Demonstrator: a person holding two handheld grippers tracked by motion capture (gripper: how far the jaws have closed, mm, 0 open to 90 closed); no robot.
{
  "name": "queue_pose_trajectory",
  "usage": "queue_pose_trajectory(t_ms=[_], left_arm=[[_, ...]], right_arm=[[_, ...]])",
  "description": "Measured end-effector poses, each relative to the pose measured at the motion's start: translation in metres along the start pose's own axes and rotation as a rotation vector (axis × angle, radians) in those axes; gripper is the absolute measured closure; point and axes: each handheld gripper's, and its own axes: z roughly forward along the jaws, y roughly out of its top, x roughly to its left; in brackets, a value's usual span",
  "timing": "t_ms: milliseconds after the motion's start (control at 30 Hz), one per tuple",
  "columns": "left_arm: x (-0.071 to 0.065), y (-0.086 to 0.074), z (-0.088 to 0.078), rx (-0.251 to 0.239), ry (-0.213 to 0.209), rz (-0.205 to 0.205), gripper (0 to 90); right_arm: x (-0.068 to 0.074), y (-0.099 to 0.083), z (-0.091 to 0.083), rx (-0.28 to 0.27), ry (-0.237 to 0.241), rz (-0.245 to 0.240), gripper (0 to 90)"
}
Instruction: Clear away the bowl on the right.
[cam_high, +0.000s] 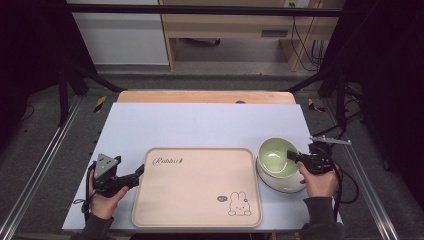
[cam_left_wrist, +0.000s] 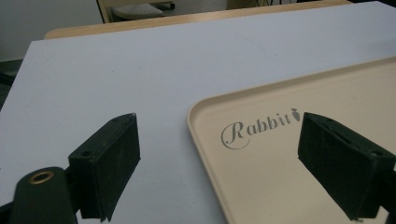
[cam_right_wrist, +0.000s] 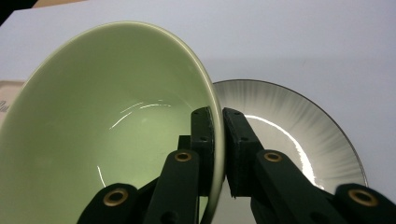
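Right gripper view: right gripper (cam_right_wrist: 218, 140) pinches glossy green ceramic bowl's (cam_right_wrist: 107, 140) rim, tilting it off the white ribbed plate (cam_right_wrist: 299, 135); left gripper (cam_left_wrist: 233, 163) jaws spread astride beige plastic tray's (cam_left_wrist: 280, 186) edge, steadying it.

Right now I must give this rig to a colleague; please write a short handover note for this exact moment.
Right tongs: shut on the rim of the green bowl, one jaw inside, one outside; the bowl is tilted, lifted off the white bowl beneath it.
Left tongs: open, holding nothing, straddling the left edge of the beige tray.
Done: the green bowl is gripped and raised from the stack at the right of the tray.
Left: probably to set the green bowl on the tray, then perhaps the white one; nothing lies on the tray yet.
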Motion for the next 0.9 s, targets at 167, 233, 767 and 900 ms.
queue_pose_trajectory(t_ms=[167, 233, 767, 900], left_arm=[[0.000, 0.000, 0.000, 0.000, -0.001, 0.000, 12.6], [0.000, 0.000, -0.001, -0.002, 0.000, 0.000, 12.6], [0.000, 0.001, -0.002, -0.010, -0.003, -0.001, 12.6], [0.000, 0.001, -0.002, -0.011, -0.003, -0.004, 12.6]], right_arm=[[0.011, 0.005, -0.004, -0.014, 0.020, -0.027, 83.4], [0.016, 0.007, -0.005, -0.017, 0.027, -0.043, 83.3], [0.069, 0.024, -0.001, -0.041, 0.122, -0.155, 83.4], [0.078, 0.025, 0.000, -0.043, 0.144, -0.166, 83.4]])
